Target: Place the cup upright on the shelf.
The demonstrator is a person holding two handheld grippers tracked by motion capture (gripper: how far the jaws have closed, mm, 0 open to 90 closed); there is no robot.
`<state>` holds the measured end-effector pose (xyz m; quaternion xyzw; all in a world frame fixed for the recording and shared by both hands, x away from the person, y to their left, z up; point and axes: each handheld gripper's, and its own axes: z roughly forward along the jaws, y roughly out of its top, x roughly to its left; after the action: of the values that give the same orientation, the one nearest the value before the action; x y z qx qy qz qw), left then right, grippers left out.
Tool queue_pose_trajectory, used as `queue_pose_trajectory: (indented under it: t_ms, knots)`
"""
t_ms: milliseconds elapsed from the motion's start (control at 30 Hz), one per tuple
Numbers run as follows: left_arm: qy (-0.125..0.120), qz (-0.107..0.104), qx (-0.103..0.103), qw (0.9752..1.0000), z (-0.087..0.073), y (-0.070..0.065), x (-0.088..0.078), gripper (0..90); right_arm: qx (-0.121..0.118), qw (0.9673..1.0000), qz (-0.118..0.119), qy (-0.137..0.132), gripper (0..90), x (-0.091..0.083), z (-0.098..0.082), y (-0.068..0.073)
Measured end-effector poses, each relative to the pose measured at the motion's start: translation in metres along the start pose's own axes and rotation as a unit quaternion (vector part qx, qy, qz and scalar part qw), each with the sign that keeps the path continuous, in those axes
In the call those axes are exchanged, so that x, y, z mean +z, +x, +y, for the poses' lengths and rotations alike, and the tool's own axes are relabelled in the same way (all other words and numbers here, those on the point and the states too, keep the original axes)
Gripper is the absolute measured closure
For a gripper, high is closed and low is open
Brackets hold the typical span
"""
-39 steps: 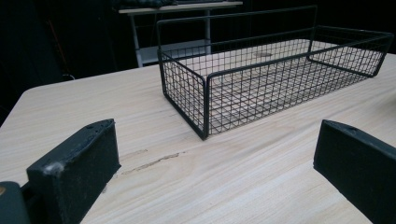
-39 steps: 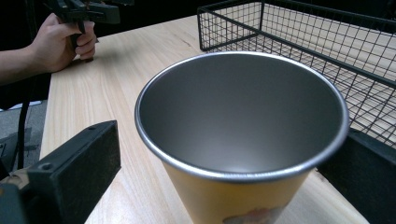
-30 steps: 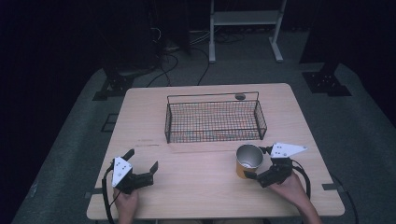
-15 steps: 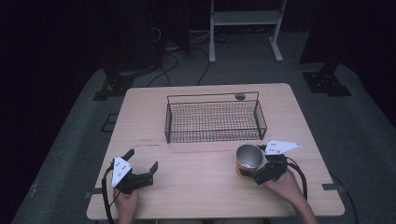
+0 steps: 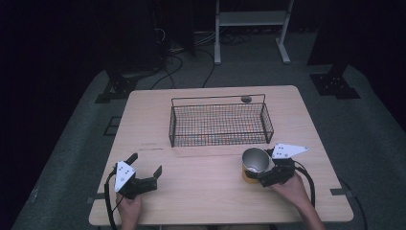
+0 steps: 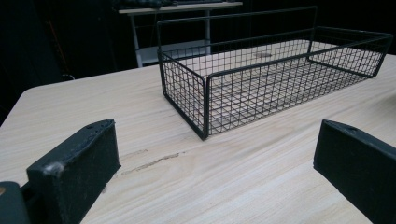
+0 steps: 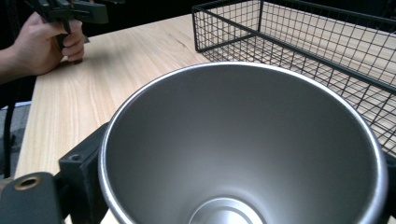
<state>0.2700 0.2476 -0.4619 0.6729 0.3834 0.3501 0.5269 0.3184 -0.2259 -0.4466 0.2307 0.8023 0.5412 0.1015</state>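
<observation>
A shiny steel cup [image 5: 256, 162] sits near the table's front right, just in front of the wire basket [image 5: 218, 122]. My right gripper [image 5: 259, 174] is shut on the cup, one black jaw at each side. In the right gripper view the cup's open mouth [image 7: 243, 149] faces the camera and its inside holds nothing. My left gripper [image 5: 144, 164] rests at the front left, open with nothing between its jaws. In the left gripper view the basket [image 6: 261, 79] stands ahead, with nothing in it.
The wooden table [image 5: 210, 201] has a round hole [image 5: 246, 99] behind the basket. A white metal frame [image 5: 251, 19] and cables [image 5: 191, 43] are on the dark floor beyond. In the right gripper view the person's other hand [image 7: 42, 42] holds the left gripper.
My right gripper has shifted very slightly with the cup still in it. The left gripper has not moved.
</observation>
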Motion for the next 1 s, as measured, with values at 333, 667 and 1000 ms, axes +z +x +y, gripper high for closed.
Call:
queue_pose_trajectory:
  t_ms: [333, 667, 1000]
  knots:
    - [-0.001, -0.001, -0.001, 1.0000, 0.000, 0.000, 0.000, 0.0, 0.001, 0.9999, -0.006, 0.010, 9.4, 0.000, 0.003, 0.000]
    - [0.000, 0.000, 0.000, 1.0000, 0.000, 0.000, 0.000, 0.0, 0.002, 0.9999, 0.003, 0.012, 9.7, -0.003, 0.013, -0.001]
    - [0.000, -0.001, 0.001, 1.0000, 0.000, 0.000, 0.000, 0.0, -0.005, 0.9996, 0.020, 0.018, 9.7, -0.001, 0.037, -0.004]
